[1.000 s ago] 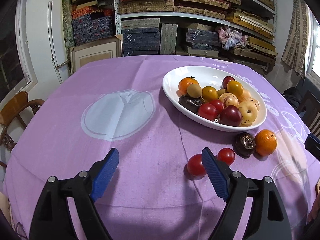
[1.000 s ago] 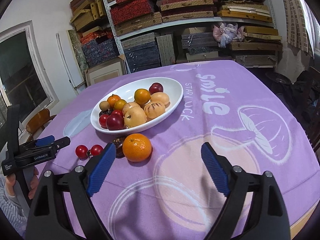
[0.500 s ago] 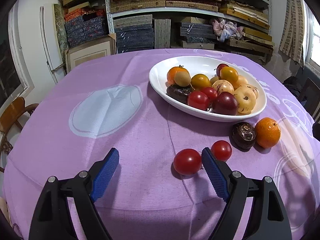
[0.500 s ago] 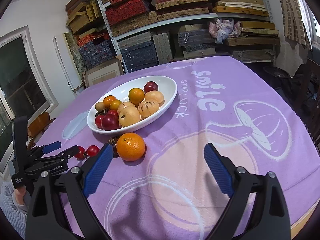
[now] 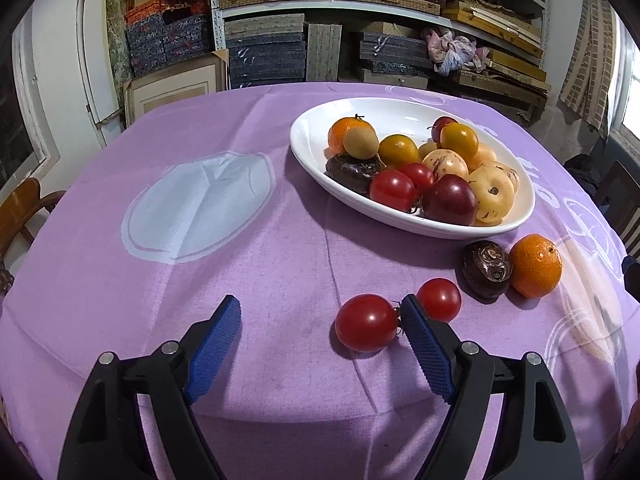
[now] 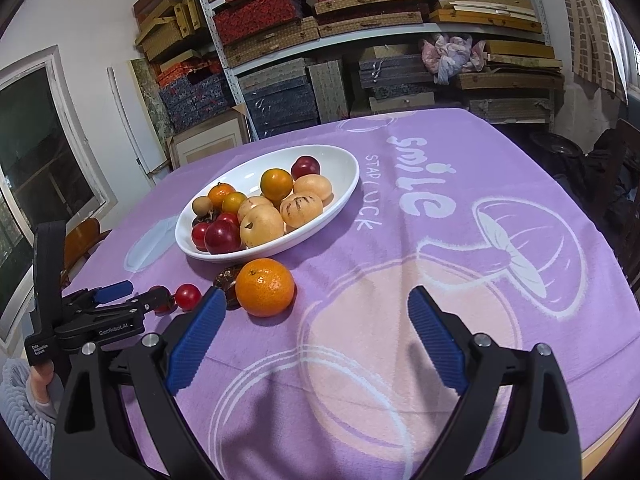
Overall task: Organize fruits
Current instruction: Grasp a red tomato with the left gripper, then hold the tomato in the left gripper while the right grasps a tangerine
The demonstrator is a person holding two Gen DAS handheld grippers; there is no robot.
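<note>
A white oval bowl [image 5: 400, 224] holds several fruits. On the purple cloth in front of it lie two red tomatoes, a dark brown fruit [image 5: 486, 268] and an orange [image 5: 536, 266]. My left gripper [image 5: 320, 312] is low over the cloth and its jaws are closing. The larger tomato [image 5: 366, 322] sits between them against the right finger, with a wide gap to the left pad. The smaller tomato [image 5: 439, 299] lies just beyond that finger. My right gripper [image 6: 316, 300] stands open and empty, and the orange [image 6: 264, 286] is just ahead of its left finger.
Shelves [image 6: 360, 20] stacked with boxes stand behind the table. A wooden chair [image 5: 20, 208] is at the left edge. A hand and grey sleeve [image 6: 24, 392] hold the left gripper [image 6: 142, 295] at the lower left. The printed cloth to the right [image 6: 500, 220] carries nothing.
My left gripper has moved forward and down toward the tomatoes. The larger one now lies closer between its fingers, and the jaws have narrowed slightly. The right gripper has stayed where it was.
</note>
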